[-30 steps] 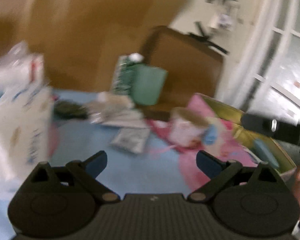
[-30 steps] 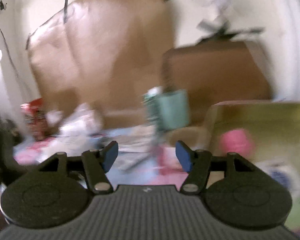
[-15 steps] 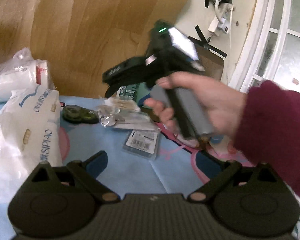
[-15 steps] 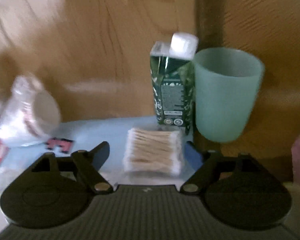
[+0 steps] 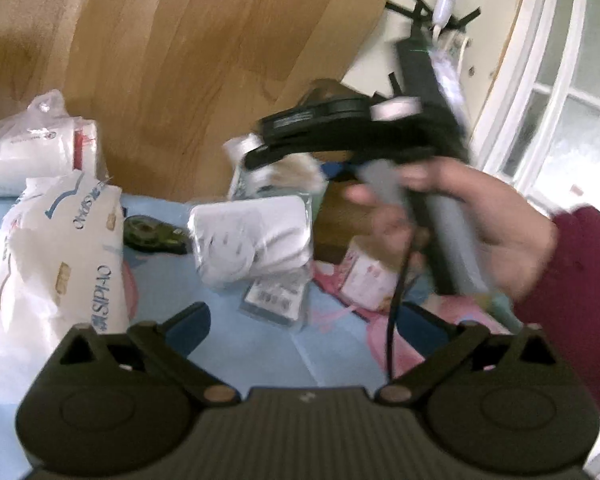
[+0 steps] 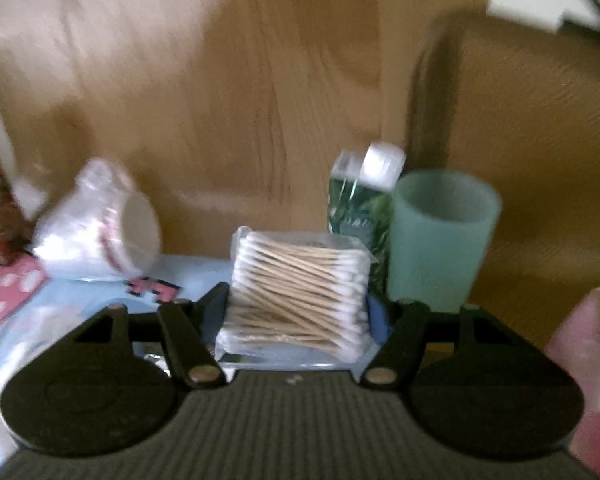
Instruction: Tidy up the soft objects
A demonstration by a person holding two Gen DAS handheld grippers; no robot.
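A: Your right gripper (image 6: 296, 312) has the swab pack (image 6: 298, 294) dead ahead at 12 o'clock, sitting between the blue pads. Jaws closing on it; whether the pads press yet, can't tell.

B: Long axis?

A: Sticks run roughly 9 to 3, slightly skewed, so you're squeezing along their length, across the pack's ends. Expect the film to buckle.

B: Left?

A: Left gripper (image 5: 304, 328) wide open, nothing between the fingers, jaws opening further. Right hand (image 5: 472, 220) is the nearer one, no contest. In the left view, a white packet (image 5: 256, 240) lies at 12, a tissue bag (image 5: 56, 256) at 9.

B: Surface, room?

A: Blue-and-pink sheet (image 5: 236, 344). Cup (image 6: 440, 236) at 1 o'clock, just beside the pack; wood panel (image 6: 220, 80) behind.
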